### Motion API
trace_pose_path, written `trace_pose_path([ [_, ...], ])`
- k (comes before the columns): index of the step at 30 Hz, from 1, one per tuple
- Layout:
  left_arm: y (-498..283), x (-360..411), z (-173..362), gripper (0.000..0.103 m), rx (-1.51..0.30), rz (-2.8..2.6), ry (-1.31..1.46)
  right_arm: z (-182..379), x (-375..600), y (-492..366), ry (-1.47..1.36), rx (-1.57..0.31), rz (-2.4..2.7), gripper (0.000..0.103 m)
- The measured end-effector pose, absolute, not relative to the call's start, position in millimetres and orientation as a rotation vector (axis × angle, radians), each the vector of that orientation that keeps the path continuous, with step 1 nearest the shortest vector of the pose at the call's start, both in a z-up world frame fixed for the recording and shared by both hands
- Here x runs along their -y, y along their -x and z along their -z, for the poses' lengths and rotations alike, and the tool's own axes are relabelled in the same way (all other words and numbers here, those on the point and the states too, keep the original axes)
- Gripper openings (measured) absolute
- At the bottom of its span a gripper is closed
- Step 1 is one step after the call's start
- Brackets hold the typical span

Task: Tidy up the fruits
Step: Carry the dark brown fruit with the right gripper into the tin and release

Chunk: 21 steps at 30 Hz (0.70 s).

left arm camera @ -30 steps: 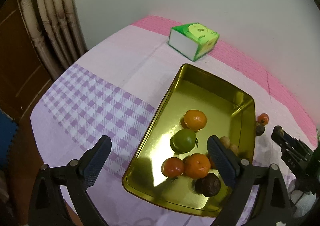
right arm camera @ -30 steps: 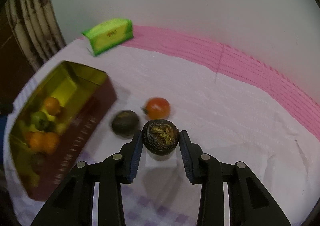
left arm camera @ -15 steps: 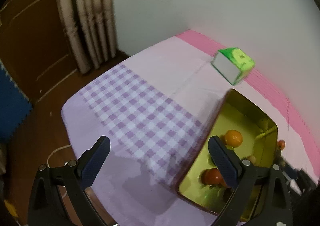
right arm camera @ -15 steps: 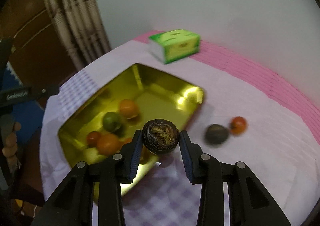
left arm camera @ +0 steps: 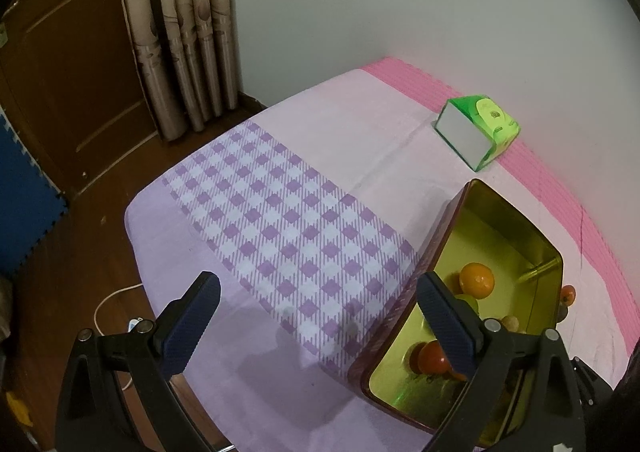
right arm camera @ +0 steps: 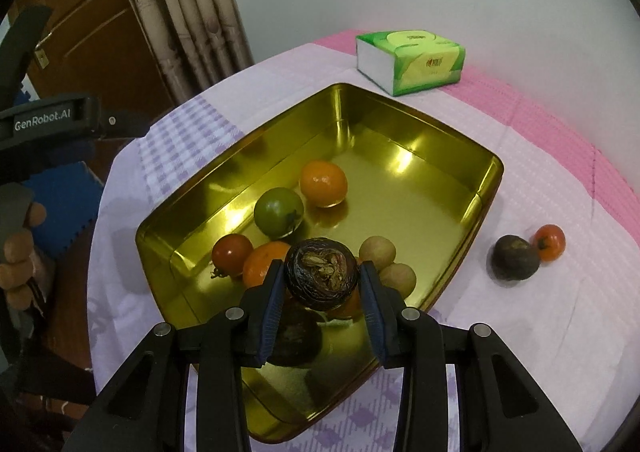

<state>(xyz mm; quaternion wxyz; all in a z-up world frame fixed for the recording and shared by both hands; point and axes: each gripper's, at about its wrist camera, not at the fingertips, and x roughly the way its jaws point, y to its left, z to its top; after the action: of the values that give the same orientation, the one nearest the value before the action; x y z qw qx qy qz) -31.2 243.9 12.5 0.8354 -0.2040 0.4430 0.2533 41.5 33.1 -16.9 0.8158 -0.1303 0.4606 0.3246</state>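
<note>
With the right gripper (right arm camera: 322,281) clamped on the dark fruit (right arm camera: 321,272) above the gold tin (right arm camera: 490,188), lower it into a bare spot before releasing (left gripper (left arm camera: 318,318) hangs apart, empty).

Both wrist views look down, sharing gold tray (left arm camera: 496,220) (right arm camera: 400,120).

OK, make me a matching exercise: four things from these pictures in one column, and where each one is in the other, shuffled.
Things:
1. dark brown fruit
2. green fruit
3. small red fruit
4. tissue box

Places:
A. on the cloth, right of the gold tin
B. on the pink strip by the wall
C. between the right gripper's fingers
D. inside the tin, beside an orange

Pairs: 1-C, 2-D, 3-A, 4-B
</note>
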Motion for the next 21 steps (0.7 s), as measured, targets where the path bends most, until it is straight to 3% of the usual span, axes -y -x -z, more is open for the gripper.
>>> trace_pose_path([
  [15, 30.2, -239.4, -8.7, 0.097, -0.946, -0.526, 0.418, 19.3, -33.8, -44.2, 0.259, -0.994, -0.680, 0.039],
  [21, 28.8, -238.2, -8.8, 0.097, -0.953, -0.524, 0.413, 14.0, -32.0, -44.7, 0.230, -0.983, -0.689, 0.053],
])
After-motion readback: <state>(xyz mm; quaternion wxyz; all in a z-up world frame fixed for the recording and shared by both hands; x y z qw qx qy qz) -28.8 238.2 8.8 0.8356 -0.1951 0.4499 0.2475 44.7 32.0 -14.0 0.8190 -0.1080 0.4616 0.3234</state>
